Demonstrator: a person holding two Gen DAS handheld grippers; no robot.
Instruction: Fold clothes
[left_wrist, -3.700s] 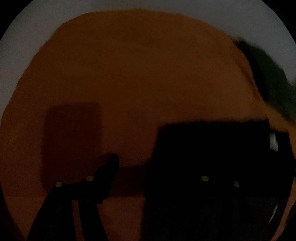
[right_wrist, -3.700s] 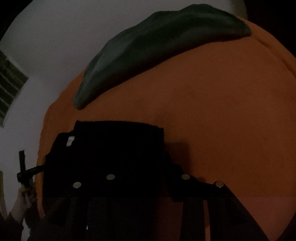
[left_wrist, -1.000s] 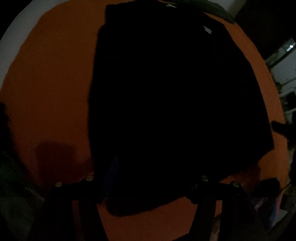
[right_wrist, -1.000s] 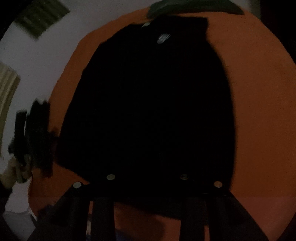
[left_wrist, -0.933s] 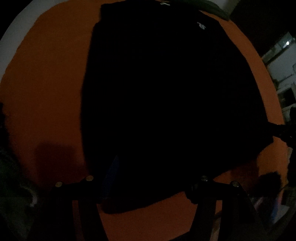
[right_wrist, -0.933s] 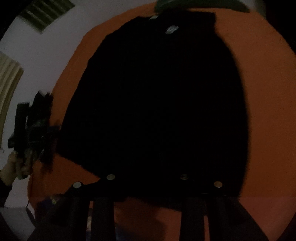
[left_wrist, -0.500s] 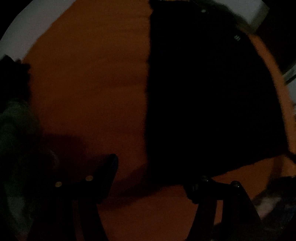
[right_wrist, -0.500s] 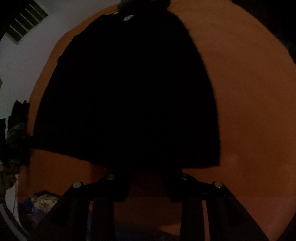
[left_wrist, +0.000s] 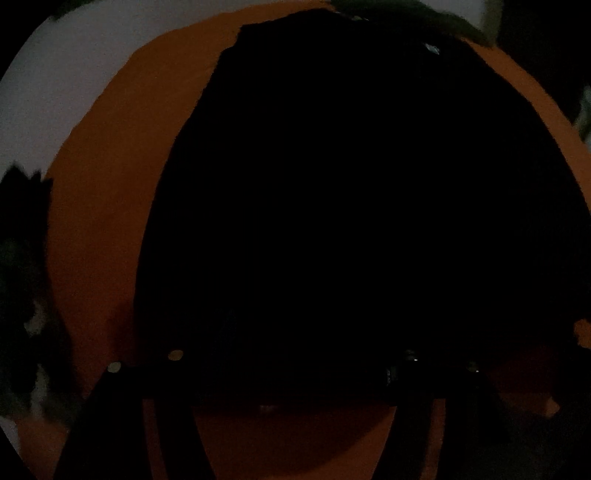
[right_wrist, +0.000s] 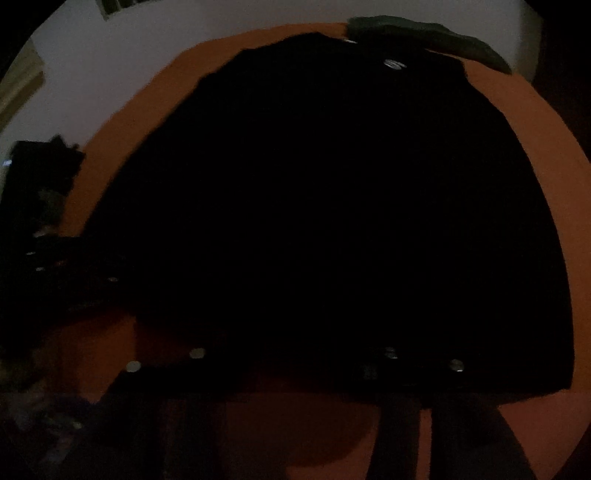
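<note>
A black garment (left_wrist: 351, 203) lies spread flat on an orange surface (left_wrist: 103, 221), with a small pale label (left_wrist: 430, 47) near its far end. My left gripper (left_wrist: 295, 350) is at the garment's near hem. Its finger stems stand wide apart with orange showing between them, so it is open, though the tips are lost against the dark cloth. In the right wrist view the same garment (right_wrist: 332, 203) fills the frame. My right gripper (right_wrist: 295, 360) is also open at the near hem, its tips hidden in the black.
A dark green cloth (right_wrist: 424, 31) lies at the far edge of the orange surface (right_wrist: 535, 147), touching the garment's far end. A pale wall (right_wrist: 147, 55) rises behind. The other gripper shows as a dark shape (right_wrist: 40, 206) at the left. The scene is very dim.
The left gripper has swung right, from facing bare orange beside the garment to facing its near hem. The right gripper's fingers have spread wider and the hem now covers their tips.
</note>
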